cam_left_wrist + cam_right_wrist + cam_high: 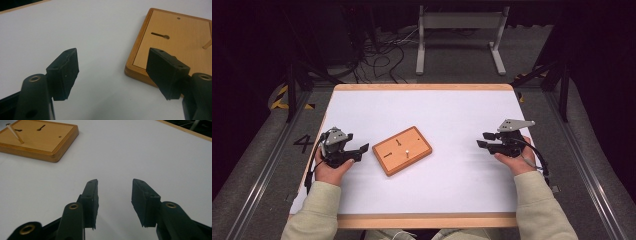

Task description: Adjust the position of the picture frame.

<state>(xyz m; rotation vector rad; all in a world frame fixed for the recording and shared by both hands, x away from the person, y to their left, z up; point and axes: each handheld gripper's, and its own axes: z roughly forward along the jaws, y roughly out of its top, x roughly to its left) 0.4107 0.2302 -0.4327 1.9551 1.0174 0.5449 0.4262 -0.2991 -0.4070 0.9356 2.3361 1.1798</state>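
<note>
The left gripper (360, 150) sits just left of the wooden board (402, 150), its jaws wide apart with nothing in them. The right gripper (482, 139) waits well off to the board's right, jaws partly apart and holding nothing too. Both point at the board, likely ready to reach in. A small peg (406, 151) stands up on the board. The white table (452, 110) has lots of bare room past the board, up to its far wooden edge.

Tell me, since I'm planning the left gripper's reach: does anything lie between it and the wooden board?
Nothing visible does. The left gripper is open and empty, and bare white table lies between its jaws and the near edge of the wooden board. A small peg stands upright on the board.
</note>
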